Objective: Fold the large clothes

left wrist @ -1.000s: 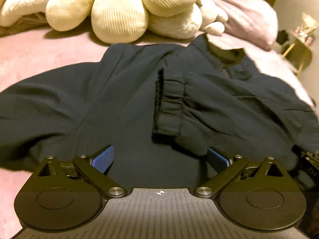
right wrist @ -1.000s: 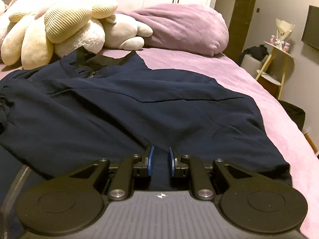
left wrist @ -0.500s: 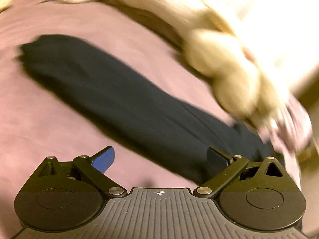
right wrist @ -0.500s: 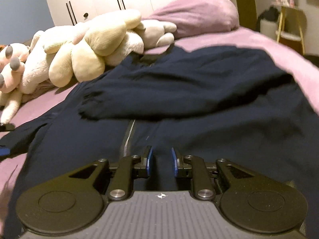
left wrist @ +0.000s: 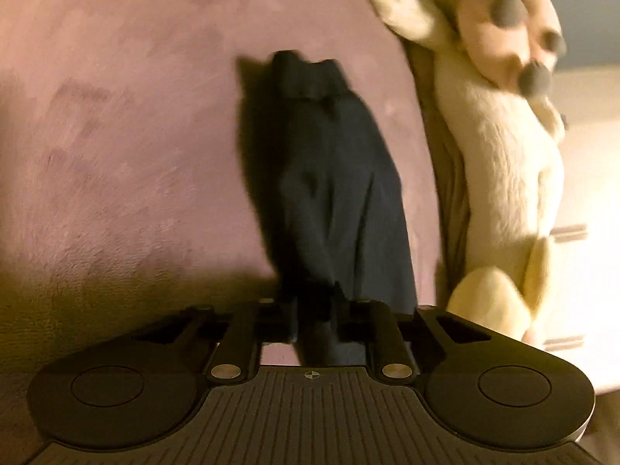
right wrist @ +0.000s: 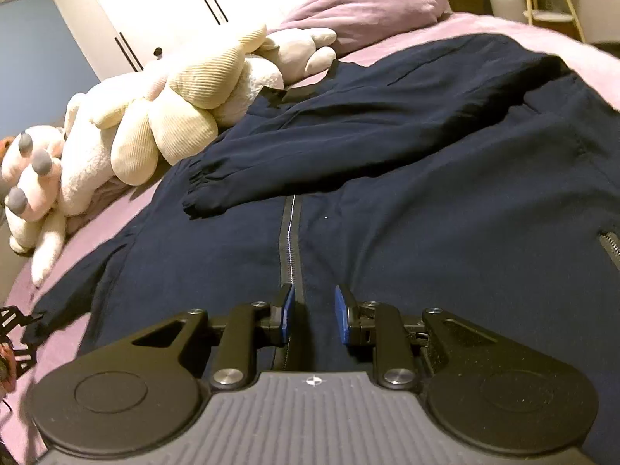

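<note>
Pink bedding (right wrist: 503, 31) covers the bed, with white wardrobe doors (right wrist: 162, 7) behind it and a heap of cream plush toys (right wrist: 174, 116) along the far side. Across the bed lies the dark navy jacket (right wrist: 426, 213), zip (right wrist: 288, 240) up, one sleeve folded over its chest. The left hand-held gripper (left wrist: 314, 319) has just been closing and now pinches the other sleeve (left wrist: 337, 178), which stretches away over the pink cover to its ribbed cuff (left wrist: 308, 77) (somewhat blurred). The right hand-held gripper (right wrist: 311, 319) hovers near the jacket's hem, its jaws having just been opening, blue pads (right wrist: 287, 312) slightly spread with nothing pressed between them.
</note>
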The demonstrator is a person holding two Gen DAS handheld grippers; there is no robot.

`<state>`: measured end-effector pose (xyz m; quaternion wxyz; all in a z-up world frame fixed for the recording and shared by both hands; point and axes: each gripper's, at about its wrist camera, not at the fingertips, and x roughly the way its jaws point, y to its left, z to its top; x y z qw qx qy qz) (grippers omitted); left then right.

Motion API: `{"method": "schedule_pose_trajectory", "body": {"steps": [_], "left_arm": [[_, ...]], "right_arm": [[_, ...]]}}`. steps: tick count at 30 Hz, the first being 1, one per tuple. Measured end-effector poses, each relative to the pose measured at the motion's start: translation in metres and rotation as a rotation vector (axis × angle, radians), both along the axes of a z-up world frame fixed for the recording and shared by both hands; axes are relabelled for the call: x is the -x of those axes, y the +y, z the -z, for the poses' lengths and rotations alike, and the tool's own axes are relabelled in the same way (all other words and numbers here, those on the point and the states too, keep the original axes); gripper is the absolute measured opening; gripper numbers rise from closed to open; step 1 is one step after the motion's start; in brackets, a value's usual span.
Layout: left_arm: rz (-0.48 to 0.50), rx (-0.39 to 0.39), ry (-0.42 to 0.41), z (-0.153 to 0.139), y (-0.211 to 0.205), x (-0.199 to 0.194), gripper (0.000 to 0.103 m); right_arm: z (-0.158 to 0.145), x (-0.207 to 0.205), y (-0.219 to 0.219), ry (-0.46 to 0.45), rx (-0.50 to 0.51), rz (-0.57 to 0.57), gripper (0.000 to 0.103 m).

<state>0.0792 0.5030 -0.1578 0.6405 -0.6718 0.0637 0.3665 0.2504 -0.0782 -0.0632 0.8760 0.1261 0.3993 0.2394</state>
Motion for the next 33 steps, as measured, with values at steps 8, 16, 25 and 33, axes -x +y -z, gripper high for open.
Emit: {"method": "schedule_pose_trajectory", "body": {"steps": [8, 16, 25, 33], "left_arm": [[0.119, -0.226, 0.052, -0.053, -0.013, -0.014, 0.009], [0.662, -0.67, -0.015, -0.175, -0.138, -0.134, 0.009], [1.18, -0.792, 0.228, -0.113, -0.316, -0.268, 0.054], [1.161, -0.801, 0.297, -0.088, -0.328, -0.227, 0.085]], "right_arm": [[-0.002, 0.006, 0.006, -0.051, 0.055, -0.023, 0.026], [-0.001, 0.004, -0.012, 0.002, -0.071, 0.039, 0.026], [-0.009, 0.003, -0.028, 0.052, -0.085, 0.044, 0.026], [-0.008, -0.002, -0.042, 0.062, -0.109, 0.016, 0.026]]}}
